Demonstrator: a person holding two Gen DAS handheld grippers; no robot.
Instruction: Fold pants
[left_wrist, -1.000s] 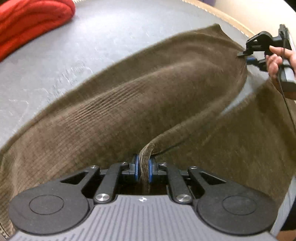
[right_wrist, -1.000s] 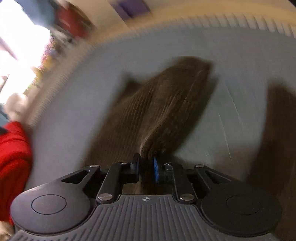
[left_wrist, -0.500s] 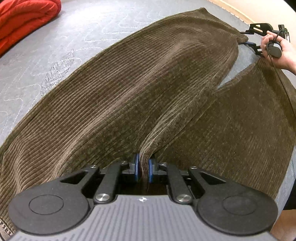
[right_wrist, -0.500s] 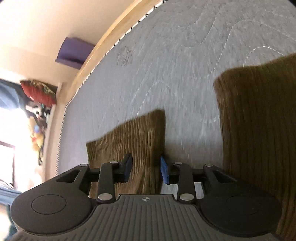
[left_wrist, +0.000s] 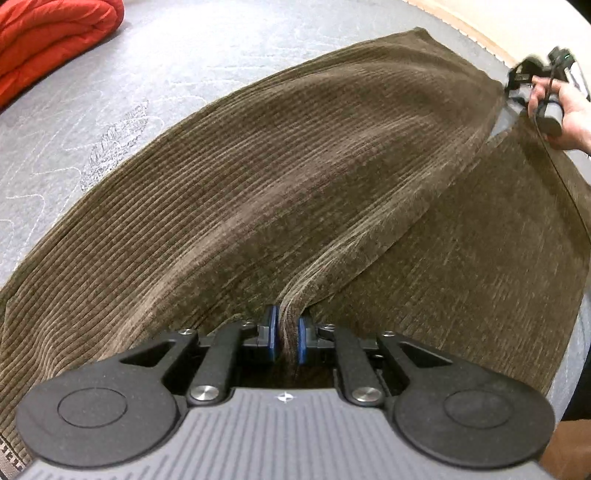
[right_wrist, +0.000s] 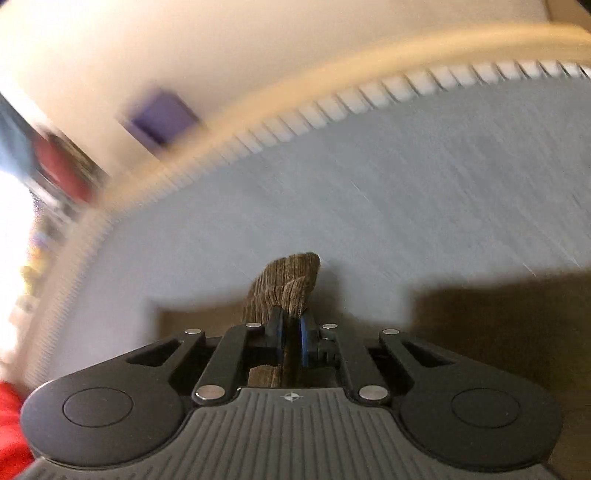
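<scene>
Left wrist view: my left gripper (left_wrist: 284, 338) has a bunched ridge of the brown corduroy pants (left_wrist: 295, 177) between its blue pads (left_wrist: 272, 334), jaws easing open though the fabric still sits pinched there, and the pants spread out ahead flat on the grey mattress (left_wrist: 147, 81), one leg lapped over the other, red blanket (left_wrist: 48, 40) at far left. Right wrist view, blurred: my right gripper (right_wrist: 291, 341) is closing on a hem corner of the pants (right_wrist: 291, 280), cloth standing up between the pads, more fabric on the mattress (right_wrist: 406, 206) at right; its hand (left_wrist: 565, 114) shows far right in the left view.
</scene>
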